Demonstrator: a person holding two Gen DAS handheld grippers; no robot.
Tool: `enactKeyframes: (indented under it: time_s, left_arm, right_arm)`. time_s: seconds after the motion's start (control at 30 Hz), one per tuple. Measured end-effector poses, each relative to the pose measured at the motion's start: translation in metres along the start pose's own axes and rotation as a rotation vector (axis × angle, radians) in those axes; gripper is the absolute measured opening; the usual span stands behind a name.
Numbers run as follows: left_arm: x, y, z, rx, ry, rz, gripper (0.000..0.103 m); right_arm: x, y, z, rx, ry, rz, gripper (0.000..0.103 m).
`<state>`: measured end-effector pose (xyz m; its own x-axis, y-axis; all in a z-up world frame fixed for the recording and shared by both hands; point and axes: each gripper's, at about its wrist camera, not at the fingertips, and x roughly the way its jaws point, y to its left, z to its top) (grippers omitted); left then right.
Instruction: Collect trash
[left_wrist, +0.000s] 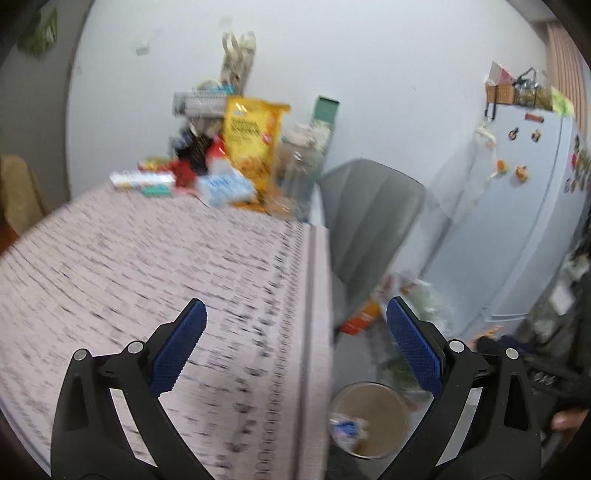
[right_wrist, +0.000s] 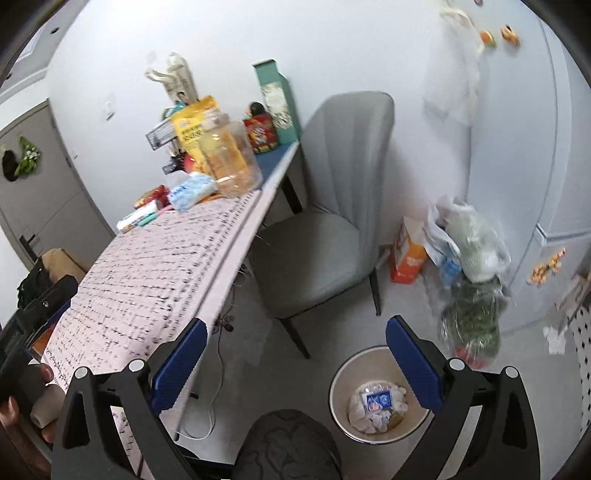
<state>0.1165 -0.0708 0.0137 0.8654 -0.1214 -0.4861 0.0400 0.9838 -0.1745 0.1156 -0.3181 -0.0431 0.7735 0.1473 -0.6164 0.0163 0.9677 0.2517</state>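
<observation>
A round beige trash bin (right_wrist: 376, 397) stands on the floor to the right of the table; it holds crumpled white paper and a blue wrapper (right_wrist: 377, 400). It also shows in the blurred left wrist view (left_wrist: 369, 419) with a blue wrapper inside. My right gripper (right_wrist: 295, 363) is open and empty, above the floor beside the table's edge. My left gripper (left_wrist: 295, 347) is open and empty over the table's right edge. The left gripper's dark body shows at the far left of the right wrist view.
The table (right_wrist: 147, 266) has a pink patterned cloth. At its far end stand a yellow snack bag (left_wrist: 251, 136), a clear jar (right_wrist: 232, 155), a tissue pack (right_wrist: 188, 194) and boxes. A grey chair (right_wrist: 325, 229), plastic bags (right_wrist: 472, 280) and a fridge (left_wrist: 524, 206) are to the right.
</observation>
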Motion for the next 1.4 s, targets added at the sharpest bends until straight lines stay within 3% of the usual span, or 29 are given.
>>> enactKeyframes:
  time_s: [0.07, 0.2, 0.33, 0.53, 0.67, 0.77, 0.83, 1.1, 1.4]
  left_arm:
    - [-0.011, 0.004, 0.002, 0.015, -0.024, 0.038, 0.097]
    - [-0.034, 0.012, 0.003, 0.012, -0.063, 0.033, 0.097]
    - [-0.044, 0.022, 0.005, -0.003, -0.040, 0.014, 0.097]
    - [-0.067, 0.042, 0.002, -0.047, -0.041, -0.023, 0.097]
    - [-0.081, 0.047, 0.000, -0.062, -0.049, 0.016, 0.097]
    - [-0.093, 0.054, 0.000, -0.078, -0.056, 0.092, 0.097]
    - [-0.099, 0.057, -0.001, -0.072, -0.044, 0.089, 0.097]
    - [-0.108, 0.067, 0.000, -0.094, -0.040, 0.091, 0.097]
    - [-0.108, 0.056, -0.002, -0.047, -0.044, 0.085, 0.097]
  right_arm:
    - [-0.005, 0.010, 0.001, -0.018, -0.017, -0.002, 0.095]
    - [-0.013, 0.027, 0.001, -0.052, -0.037, 0.017, 0.095]
    - [-0.026, 0.043, -0.002, -0.087, -0.068, 0.002, 0.095]
    - [-0.044, 0.061, -0.002, -0.128, -0.090, 0.047, 0.095]
    - [-0.057, 0.074, -0.006, -0.143, -0.107, 0.045, 0.095]
    - [-0.064, 0.084, -0.012, -0.185, -0.111, 0.077, 0.095]
    - [-0.065, 0.090, -0.016, -0.199, -0.111, 0.085, 0.095]
    - [-0.069, 0.103, -0.022, -0.234, -0.095, 0.121, 0.095]
    - [-0.058, 0.102, -0.025, -0.234, -0.079, 0.126, 0.095]
